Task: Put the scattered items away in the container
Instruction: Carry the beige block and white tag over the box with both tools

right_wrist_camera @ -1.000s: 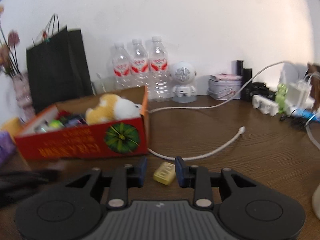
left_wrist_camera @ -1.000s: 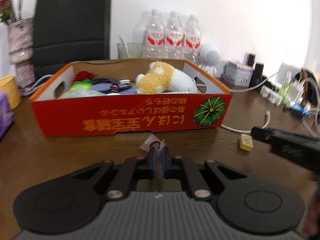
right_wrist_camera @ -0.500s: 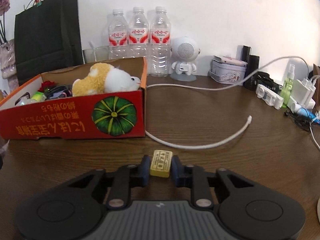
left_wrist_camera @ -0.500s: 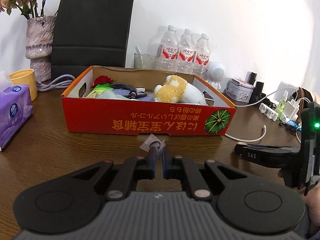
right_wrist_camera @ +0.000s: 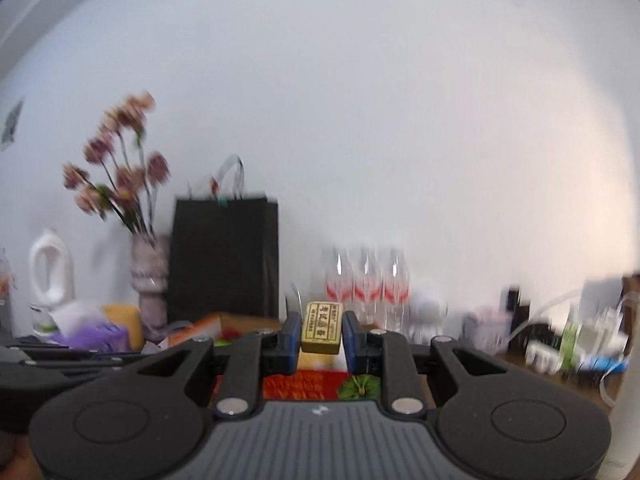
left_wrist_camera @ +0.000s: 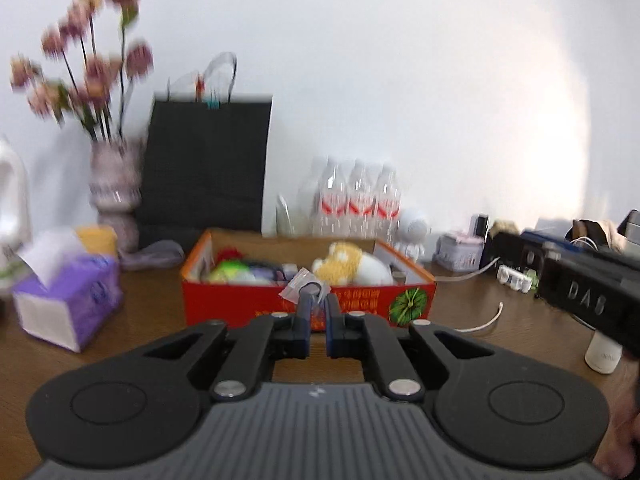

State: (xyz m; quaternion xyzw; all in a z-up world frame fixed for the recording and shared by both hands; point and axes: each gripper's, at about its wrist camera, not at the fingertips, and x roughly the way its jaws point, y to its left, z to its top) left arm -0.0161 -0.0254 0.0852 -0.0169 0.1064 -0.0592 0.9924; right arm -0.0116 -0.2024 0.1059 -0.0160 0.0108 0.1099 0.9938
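The red cardboard box (left_wrist_camera: 224, 304) stands on the wooden table and holds a plush toy (left_wrist_camera: 352, 268) and several small items. My left gripper (left_wrist_camera: 317, 300) is shut on a small clear plastic packet (left_wrist_camera: 302, 284) and holds it up in front of the box's near wall. My right gripper (right_wrist_camera: 321, 330) is shut on a small yellow block (right_wrist_camera: 321, 327) and holds it lifted above the table, with the box (right_wrist_camera: 304, 386) below and behind it. The right gripper's body (left_wrist_camera: 592, 296) shows at the right of the left wrist view.
A purple tissue box (left_wrist_camera: 68, 300), a yellow cup (left_wrist_camera: 98, 238), a vase of flowers (left_wrist_camera: 114, 196) and a black bag (left_wrist_camera: 208, 168) stand left and behind. Three water bottles (left_wrist_camera: 358, 204), a white robot figure (left_wrist_camera: 412, 232), a tin, cables and chargers (left_wrist_camera: 516, 276) lie behind right.
Both grippers have risen from the table with their items. The packet and the yellow block are now lifted, and the box looks farther and lower in both views.
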